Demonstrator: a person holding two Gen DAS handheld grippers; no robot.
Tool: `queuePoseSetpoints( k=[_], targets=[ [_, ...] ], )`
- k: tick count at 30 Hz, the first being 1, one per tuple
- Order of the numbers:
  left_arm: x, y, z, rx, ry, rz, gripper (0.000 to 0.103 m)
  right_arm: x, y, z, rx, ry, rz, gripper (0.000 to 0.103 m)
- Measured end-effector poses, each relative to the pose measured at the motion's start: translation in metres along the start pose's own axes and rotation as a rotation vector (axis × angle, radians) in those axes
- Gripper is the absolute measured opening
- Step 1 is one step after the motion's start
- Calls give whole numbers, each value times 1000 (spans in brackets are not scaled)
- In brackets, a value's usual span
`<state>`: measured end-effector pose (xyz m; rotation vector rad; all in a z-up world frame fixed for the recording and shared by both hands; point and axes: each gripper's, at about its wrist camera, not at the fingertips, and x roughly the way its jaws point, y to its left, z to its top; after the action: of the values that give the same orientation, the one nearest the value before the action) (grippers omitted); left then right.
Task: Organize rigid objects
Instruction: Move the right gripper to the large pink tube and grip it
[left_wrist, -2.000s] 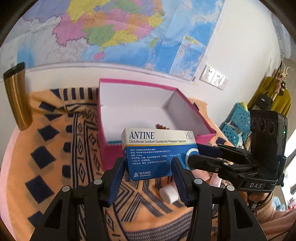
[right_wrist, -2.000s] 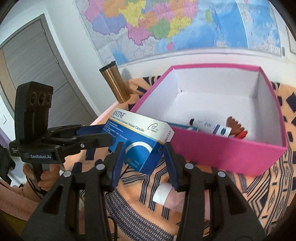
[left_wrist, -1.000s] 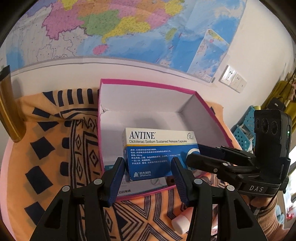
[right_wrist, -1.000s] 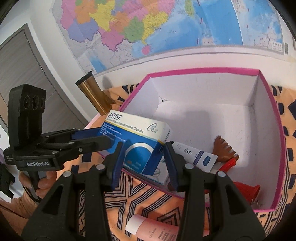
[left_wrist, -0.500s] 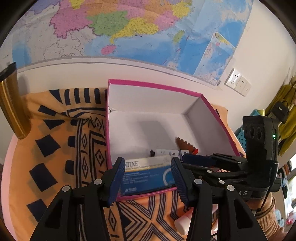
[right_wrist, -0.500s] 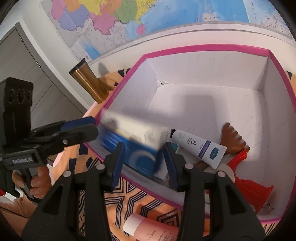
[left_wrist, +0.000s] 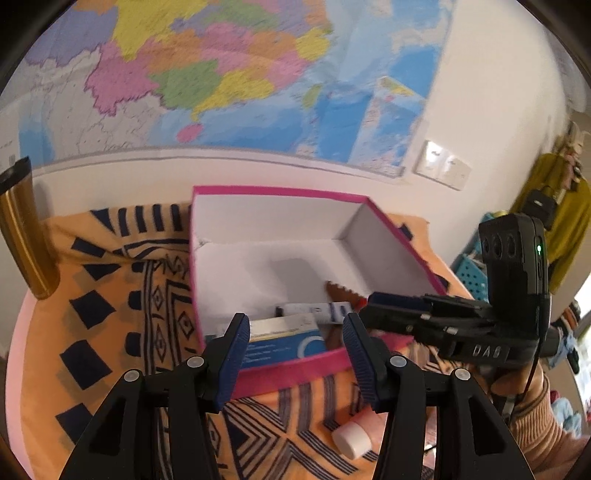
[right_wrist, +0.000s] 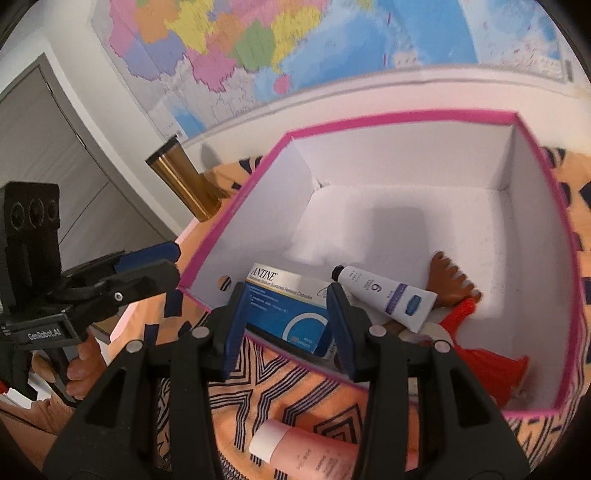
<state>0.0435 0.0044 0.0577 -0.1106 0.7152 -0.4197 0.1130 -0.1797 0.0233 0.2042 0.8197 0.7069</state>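
Two grippers: both are standing with jaws apart and are gripping nothing.
Left gripper (left_wrist: 293, 349): it is hovering over the near wall of the pink box (left_wrist: 295, 363), with blue pads spread wide; it is also showing in the right wrist view (right_wrist: 155, 264), where a hand is holding it beside the box's left corner.
Right gripper (right_wrist: 286, 321): it is hanging over the near edge of the box, fingers parted; in the left wrist view (left_wrist: 373, 306) its tips are lying close together by the box's right wall, so that view alone is not telling its state.
Medicine carton (right_wrist: 286, 308): the blue and white ANTINE carton is lying flat inside the pink box (right_wrist: 406, 118), against the near wall, not touched by either gripper; in the left wrist view (left_wrist: 280, 339) it is showing between the left pads, lower down.
White tube (right_wrist: 386, 295): it is lying inside the box, just right of the carton, and is resting on the brown comb-like thing (right_wrist: 448, 282).
Red object (right_wrist: 484, 356): it is lying in the near right corner of the box; what it is I cannot tell.
Pink bottle (right_wrist: 306, 452): it is lying on the patterned orange cloth (right_wrist: 291, 380) outside the box, white cap to the left.
Gold tumbler (right_wrist: 184, 184): it is standing upright on the cloth, left of the box and apart from it.
Wall map (left_wrist: 207, 74): it is hanging behind the table.
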Motion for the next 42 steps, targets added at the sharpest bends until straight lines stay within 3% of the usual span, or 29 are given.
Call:
queuePoseSetpoints(
  k=[5, 10, 19, 22, 27, 31, 42],
  targets=[
    [-10, -17, -17, 48, -8, -60, 54, -45, -1, -13, -15, -84, -19, 46],
    [-3, -33, -42, 58, 48, -131, 54, -85, -17, -38, 19, -130, -81, 47],
    [25, -71, -87, 115, 200, -235, 54, -107, -62, -102, 143, -56, -252, 47],
    [30, -78, -94, 123, 227, -258, 54, -110, -73, -115, 182, -47, -272, 47],
    [34, -83, -100, 133, 247, -235, 54, -109, -80, -129, 207, -26, -289, 47],
    [35, -69, -100, 87, 241, -191, 54, -103, -75, -127, 195, -24, -267, 47],
    [42, -52, -107, 31, 270, -158, 54, -69, -73, -123, 159, 82, -275, 47]
  ],
)
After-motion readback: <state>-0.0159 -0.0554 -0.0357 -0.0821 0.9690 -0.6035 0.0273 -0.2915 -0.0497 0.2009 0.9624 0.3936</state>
